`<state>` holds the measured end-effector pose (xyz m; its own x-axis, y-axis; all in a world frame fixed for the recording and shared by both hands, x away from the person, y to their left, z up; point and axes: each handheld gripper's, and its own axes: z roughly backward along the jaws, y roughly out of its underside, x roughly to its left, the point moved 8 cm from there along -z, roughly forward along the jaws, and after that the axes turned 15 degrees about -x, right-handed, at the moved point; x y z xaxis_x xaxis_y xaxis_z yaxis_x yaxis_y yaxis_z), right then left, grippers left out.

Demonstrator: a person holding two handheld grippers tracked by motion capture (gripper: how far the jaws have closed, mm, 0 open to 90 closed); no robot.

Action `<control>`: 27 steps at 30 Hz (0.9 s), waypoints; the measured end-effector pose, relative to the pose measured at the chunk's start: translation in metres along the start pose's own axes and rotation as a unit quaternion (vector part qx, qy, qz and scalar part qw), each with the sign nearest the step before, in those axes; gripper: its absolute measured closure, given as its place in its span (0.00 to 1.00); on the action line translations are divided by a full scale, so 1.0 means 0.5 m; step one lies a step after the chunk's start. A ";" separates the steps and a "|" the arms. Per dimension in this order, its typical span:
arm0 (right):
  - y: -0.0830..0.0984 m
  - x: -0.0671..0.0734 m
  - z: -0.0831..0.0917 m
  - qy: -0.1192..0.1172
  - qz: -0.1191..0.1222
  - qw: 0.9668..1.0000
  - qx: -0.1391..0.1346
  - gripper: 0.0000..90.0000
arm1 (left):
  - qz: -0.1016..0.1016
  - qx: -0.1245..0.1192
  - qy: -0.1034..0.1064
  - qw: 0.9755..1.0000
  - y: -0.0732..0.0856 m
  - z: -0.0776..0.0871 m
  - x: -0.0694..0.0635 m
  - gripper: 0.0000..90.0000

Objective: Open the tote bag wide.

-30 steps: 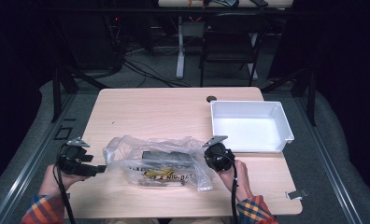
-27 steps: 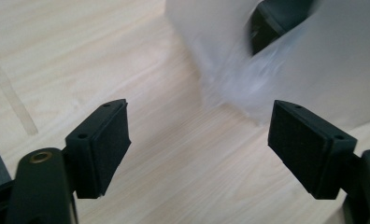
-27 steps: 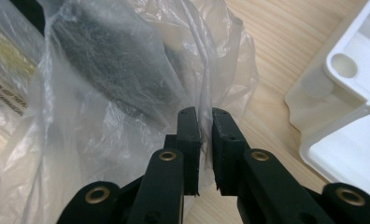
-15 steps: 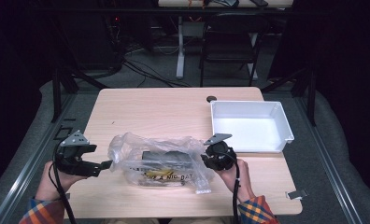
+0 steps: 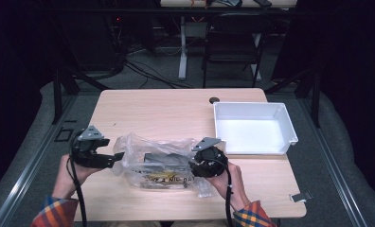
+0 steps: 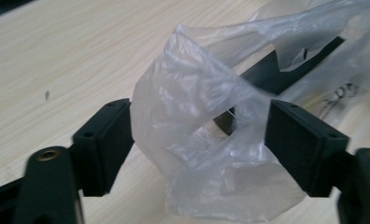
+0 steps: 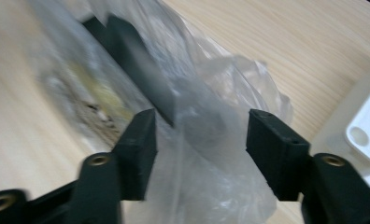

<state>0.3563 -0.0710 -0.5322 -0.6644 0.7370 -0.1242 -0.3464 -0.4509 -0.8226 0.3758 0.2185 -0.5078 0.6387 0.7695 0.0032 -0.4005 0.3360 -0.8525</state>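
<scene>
A crumpled clear plastic bag (image 5: 159,161) lies on the wooden table (image 5: 166,111) near its front edge, with dark flat items and yellow print inside. My left gripper (image 5: 115,157) sits at the bag's left end, open, and a fold of the bag (image 6: 197,135) bulges between its jaws. At the bag's right end my right gripper (image 5: 193,166) is open too. In the right gripper view the bag (image 7: 206,135) and a dark flat item (image 7: 141,65) inside it lie between and beyond the jaws.
A white rectangular tray (image 5: 253,127) stands on the table at the right, just behind the right gripper. A round dark hole (image 5: 214,100) marks the tabletop near the tray's back left corner. A small clip (image 5: 300,196) sits at the front right edge.
Both grippers have closed in on the bag's ends. The left one has moved right until the bag's fold lies between its jaws; the right has shifted slightly left and down.
</scene>
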 end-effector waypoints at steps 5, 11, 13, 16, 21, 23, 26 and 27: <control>0.033 -0.026 -0.040 0.017 -0.007 0.999 0.027 0.82 | 0.022 0.026 -0.003 0.999 0.045 -0.069 0.021 0.68; 0.050 -0.055 -0.065 0.033 -0.018 0.999 0.028 0.93 | 0.038 0.028 -0.009 0.999 0.065 -0.116 0.035 0.98; 0.055 -0.064 -0.077 0.037 -0.020 0.999 0.030 0.95 | 0.032 0.033 -0.021 0.999 0.070 -0.127 0.041 1.00; 0.062 -0.074 -0.093 0.041 -0.022 0.998 0.036 0.97 | 0.020 0.044 -0.040 0.998 0.081 -0.142 0.049 1.00; 0.077 -0.089 -0.128 0.063 -0.016 0.997 0.049 0.98 | 0.011 0.063 -0.064 0.996 0.102 -0.166 0.062 1.00; 0.086 -0.093 -0.135 0.065 -0.017 0.996 0.064 0.98 | 0.009 0.074 -0.070 0.995 0.110 -0.171 0.067 1.00; 0.096 -0.095 -0.142 0.065 -0.021 0.995 0.075 0.98 | 0.005 0.096 -0.080 0.992 0.125 -0.174 0.077 1.00; 0.100 -0.097 -0.142 0.064 -0.020 0.994 0.082 0.99 | 0.006 0.104 -0.079 0.991 0.132 -0.175 0.080 1.00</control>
<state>0.4182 -0.0933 -0.6067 -0.5616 0.8093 -0.1724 -0.4802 -0.4884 -0.7286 0.4326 0.2241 -0.6094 0.5278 0.8447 0.0893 -0.5457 0.4178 -0.7264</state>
